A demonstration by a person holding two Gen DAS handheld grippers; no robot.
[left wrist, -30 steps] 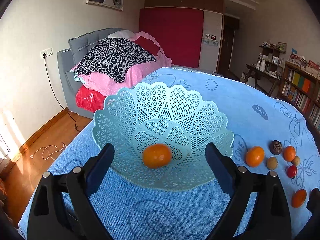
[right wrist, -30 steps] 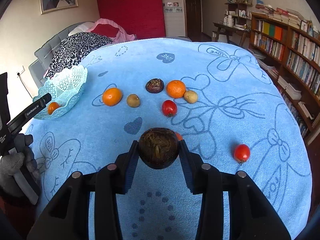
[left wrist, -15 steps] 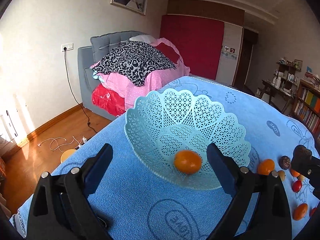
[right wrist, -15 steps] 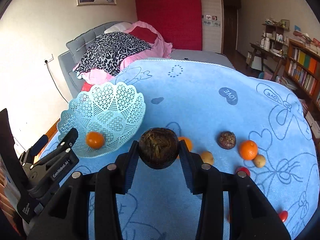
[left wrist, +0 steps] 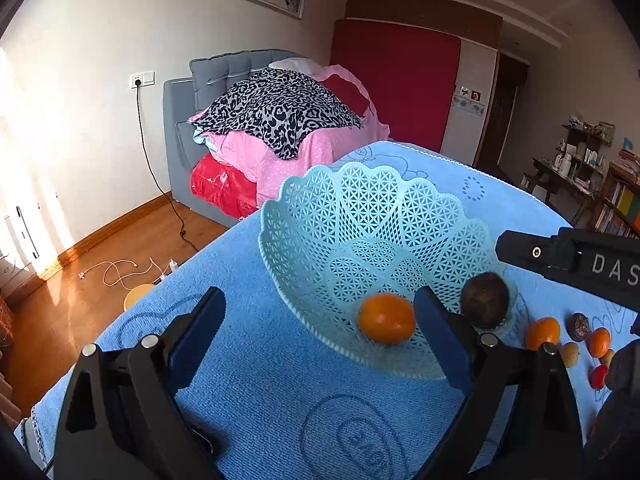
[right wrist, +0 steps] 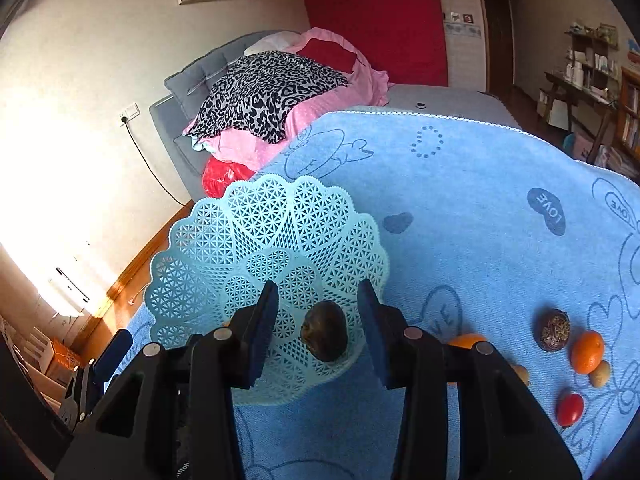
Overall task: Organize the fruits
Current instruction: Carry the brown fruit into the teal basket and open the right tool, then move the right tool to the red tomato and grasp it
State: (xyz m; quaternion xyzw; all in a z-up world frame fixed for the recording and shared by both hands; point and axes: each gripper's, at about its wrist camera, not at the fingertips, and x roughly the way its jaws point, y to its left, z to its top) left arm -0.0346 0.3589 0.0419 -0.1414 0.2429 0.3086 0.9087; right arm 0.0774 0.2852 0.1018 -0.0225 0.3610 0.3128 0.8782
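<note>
A pale teal lattice basket [left wrist: 360, 208] [right wrist: 256, 224] stands on the blue cloth. Inside it lie an orange fruit [left wrist: 386, 318] and a dark brown round fruit [left wrist: 484, 306] [right wrist: 324, 336]. My right gripper [right wrist: 318, 296] hangs open just over the basket, the dark fruit lying loose below the gap between its fingers. One of its black fingers [left wrist: 560, 260] reaches in from the right in the left wrist view. My left gripper [left wrist: 318, 304] is open and holds nothing, at the basket's near left side.
Loose fruits lie on the blue cloth [right wrist: 460, 200] right of the basket: an orange [right wrist: 587, 352], a dark fruit [right wrist: 554, 330], a red tomato [right wrist: 570, 410], a tan one [right wrist: 600, 374]. The cloth's edge drops to a wooden floor [left wrist: 80, 280] on the left.
My right gripper carried the dark fruit from the middle of the cloth to the basket and opened; the fruit now lies in the basket. The left gripper drifted left, still open.
</note>
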